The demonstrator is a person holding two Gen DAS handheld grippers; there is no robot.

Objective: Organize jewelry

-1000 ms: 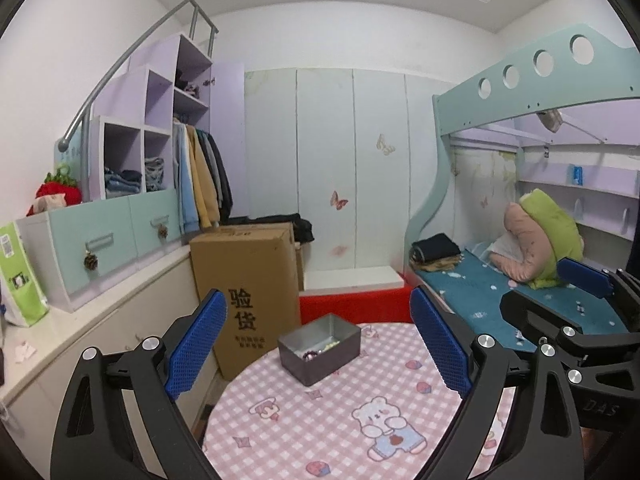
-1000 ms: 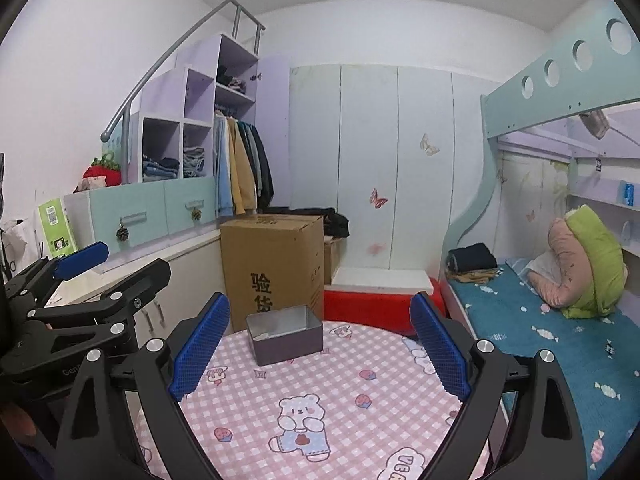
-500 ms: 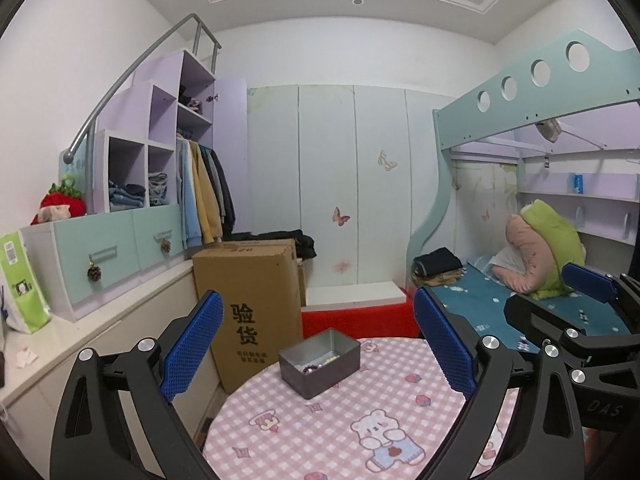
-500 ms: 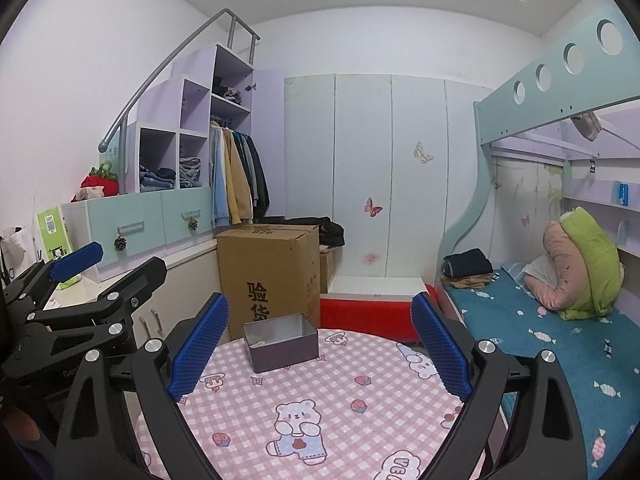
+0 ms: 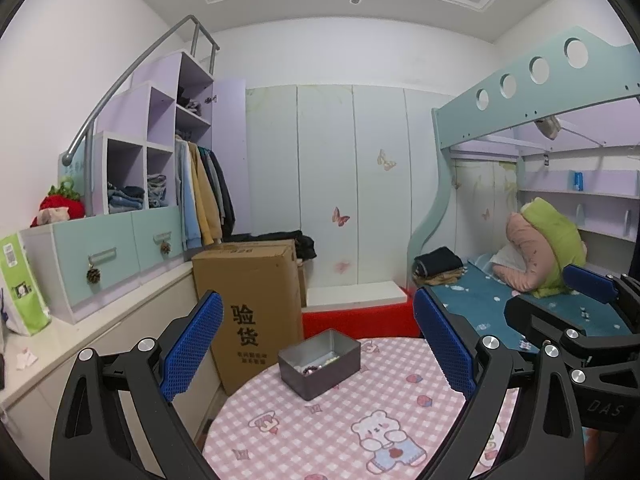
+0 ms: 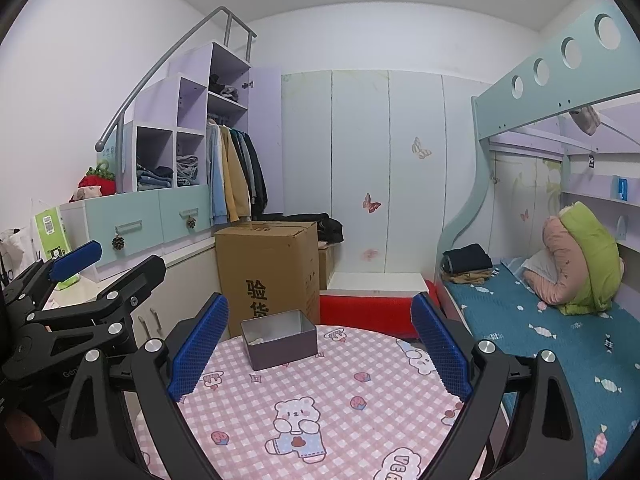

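Black-framed hand-held gripper with blue textured pads and silver screws.

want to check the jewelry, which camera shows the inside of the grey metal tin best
The left wrist view: it looks down into the grey metal tin, showing dark and pale beads on its floor. The right wrist view sees mostly the tin's front wall and one pale piece.

White walls, moulded ceiling with recessed downlight. Pale wardrobe doors with butterfly stickers at back. Left: lilac stepped shelving with grey handrail, hanging coats, teal drawers. Cardboard box on floor beside red platform. Right: teal bunk bed, blue sheet. Round table, pink checked cloth.
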